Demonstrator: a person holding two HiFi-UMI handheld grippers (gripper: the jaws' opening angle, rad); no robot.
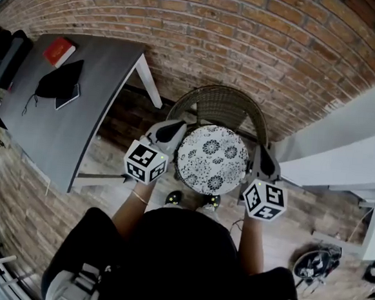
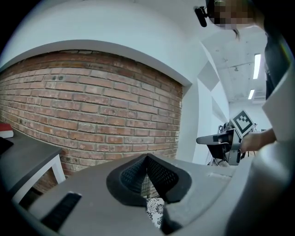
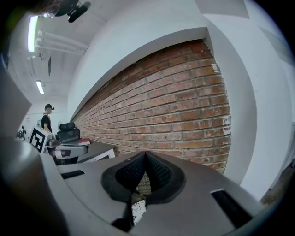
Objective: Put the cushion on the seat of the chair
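A round cushion (image 1: 211, 158) with a black-and-white flower print hangs between my two grippers, just above the wicker chair (image 1: 223, 103) by the brick wall. The left gripper (image 1: 174, 133) is shut on the cushion's left edge, the right gripper (image 1: 259, 159) on its right edge. Only the chair's curved back shows; the cushion hides the seat. In the left gripper view, a strip of the cushion (image 2: 154, 208) sits pinched below the shut left gripper (image 2: 147, 173). The right gripper view shows the cushion (image 3: 137, 209) under the shut right gripper (image 3: 145, 173).
A grey table (image 1: 86, 125) stands left of the chair, with a red book (image 1: 58, 50) and a black cloth (image 1: 60, 79) on it. The brick wall (image 1: 248, 34) runs behind. A white ledge (image 1: 342, 158) lies close on the right. A round object (image 1: 314, 263) lies on the floor.
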